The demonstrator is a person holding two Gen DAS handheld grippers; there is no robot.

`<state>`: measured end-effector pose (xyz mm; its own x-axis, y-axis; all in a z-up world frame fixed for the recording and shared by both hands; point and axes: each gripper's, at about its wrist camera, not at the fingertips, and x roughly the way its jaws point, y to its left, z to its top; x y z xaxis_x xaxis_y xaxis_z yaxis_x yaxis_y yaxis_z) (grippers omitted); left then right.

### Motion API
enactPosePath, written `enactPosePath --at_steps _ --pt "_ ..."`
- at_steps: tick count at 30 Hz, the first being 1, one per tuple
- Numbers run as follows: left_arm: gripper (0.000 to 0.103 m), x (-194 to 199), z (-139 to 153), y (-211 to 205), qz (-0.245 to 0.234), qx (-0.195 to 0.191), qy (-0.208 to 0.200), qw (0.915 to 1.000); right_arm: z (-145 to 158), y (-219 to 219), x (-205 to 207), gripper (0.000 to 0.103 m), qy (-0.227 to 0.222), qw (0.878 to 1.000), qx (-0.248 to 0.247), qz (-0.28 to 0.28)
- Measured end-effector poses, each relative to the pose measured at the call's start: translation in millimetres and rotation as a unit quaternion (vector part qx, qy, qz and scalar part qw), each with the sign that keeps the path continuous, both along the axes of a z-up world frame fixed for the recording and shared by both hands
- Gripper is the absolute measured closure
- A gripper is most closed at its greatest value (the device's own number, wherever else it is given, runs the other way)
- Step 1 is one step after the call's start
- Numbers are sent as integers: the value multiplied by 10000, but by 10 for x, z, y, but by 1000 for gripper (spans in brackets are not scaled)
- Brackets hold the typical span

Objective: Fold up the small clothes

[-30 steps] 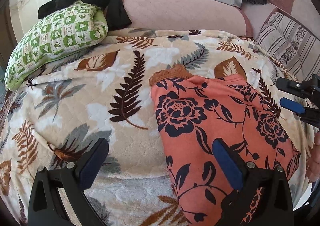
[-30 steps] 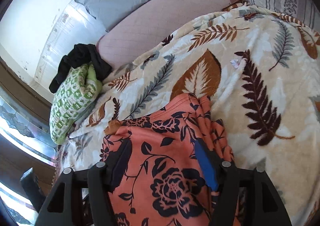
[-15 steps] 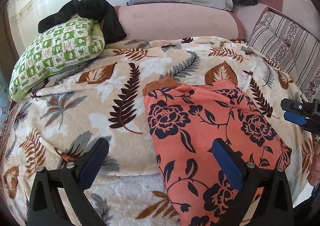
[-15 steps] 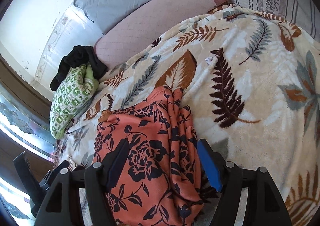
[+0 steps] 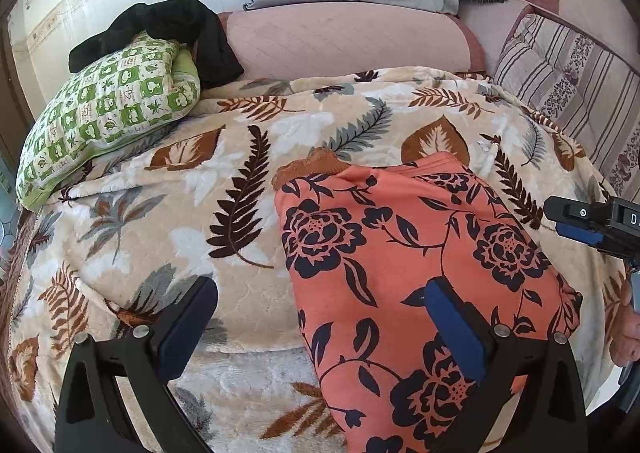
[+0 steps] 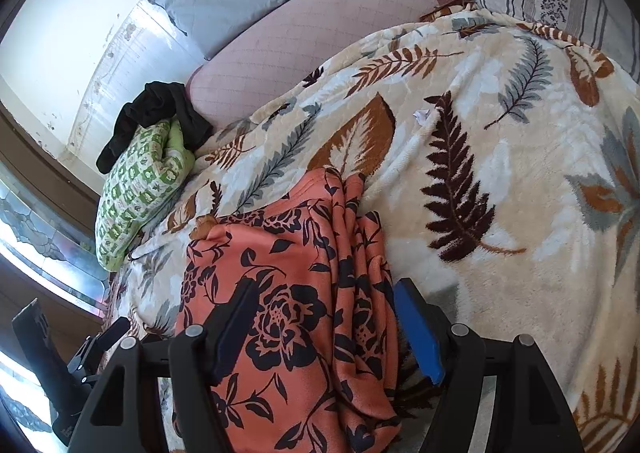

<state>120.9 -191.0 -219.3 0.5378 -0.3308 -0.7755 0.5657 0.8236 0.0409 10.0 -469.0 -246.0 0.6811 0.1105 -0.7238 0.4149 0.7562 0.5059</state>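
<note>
Where blanket [image 5: 248, 221] bears garment [image 5: 400, 253], green pillow [image 5: 108, 121] beyond

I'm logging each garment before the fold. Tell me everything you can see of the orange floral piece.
The orange floral garment is soft knit-looking fabric, coral with dark navy roses, leaves and vines. A brownish ribbed cuff shows at its far-left corner. It lies flat on the leaf-print blanket, lengthwise, its right edge bunched in layered folds. Both open grippers hover over its near end; contact isn't clear.
</note>
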Motion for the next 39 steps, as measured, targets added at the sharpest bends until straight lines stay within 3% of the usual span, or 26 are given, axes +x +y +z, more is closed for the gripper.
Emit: enactPosePath --at_steps 8,17,26,39 --pt "0 20 -94 -63 -72 -25 156 9998 -87 -11 23 29 107 9998 -8 149" --pt "0 100 -329 -151 -407 -351 754 9957 -203 -71 45 29 -44 9992 254 295" --pt "0 195 -479 -202 -545 -454 1061 9918 -365 -183 141 29 66 9986 479 214" --pt "0 235 -488 -226 -471 -355 976 9935 -410 -203 180 29 17 9979 559 321"
